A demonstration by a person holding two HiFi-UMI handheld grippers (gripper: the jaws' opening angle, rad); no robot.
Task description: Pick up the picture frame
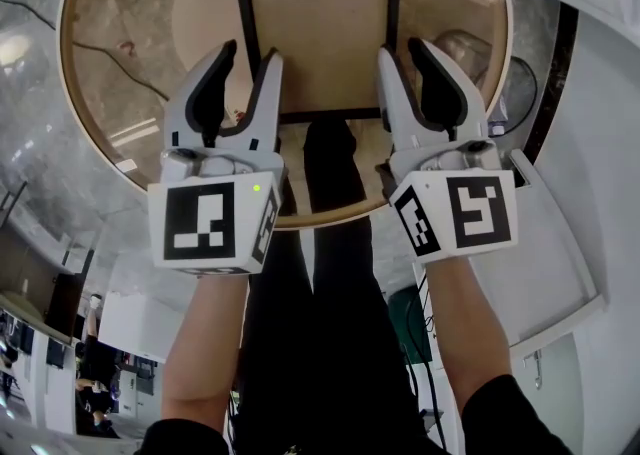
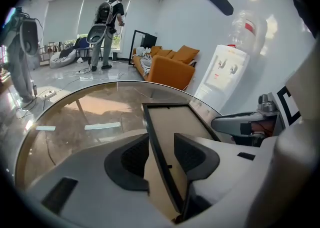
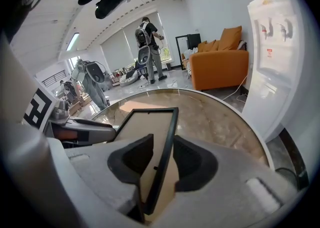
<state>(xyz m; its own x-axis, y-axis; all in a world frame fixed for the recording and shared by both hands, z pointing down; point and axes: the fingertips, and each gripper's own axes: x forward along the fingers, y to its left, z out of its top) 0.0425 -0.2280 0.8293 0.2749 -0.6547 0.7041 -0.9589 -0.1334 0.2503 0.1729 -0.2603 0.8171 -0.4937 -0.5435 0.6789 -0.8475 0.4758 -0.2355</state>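
Both tongs are placed at the near end of the picture frame point(image 1: 315, 28), one at each lower corner. The left tongs point(image 1: 250, 51) stand wide apart across the frame's left rail point(image 2: 156, 142), and the right tongs point(image 1: 403, 46) stand somewhat narrower across the right rail point(image 3: 169, 137). In each gripper view I see the dark rail running up between the two pads, nearer one pad than the other. A strip of the pale backing board point(image 2: 174, 121) shows in the gap, so I read neither pair as clamped: both are open around the frame and holding nothing. The frame itself lies back-side up on the round bench point(image 1: 110, 73), well inside its rim. From the head view it looks flat on the top, though I can't be sure its near end is fully down. By my reckoning the approach and the lining-up are done, and the actual pick-up is all ahead. That means closing both pairs onto the rails, checking that each grip bites evenly, then raising both sides together so the frame comes off level. As far as I can judge, no part of the lift has been done yet.
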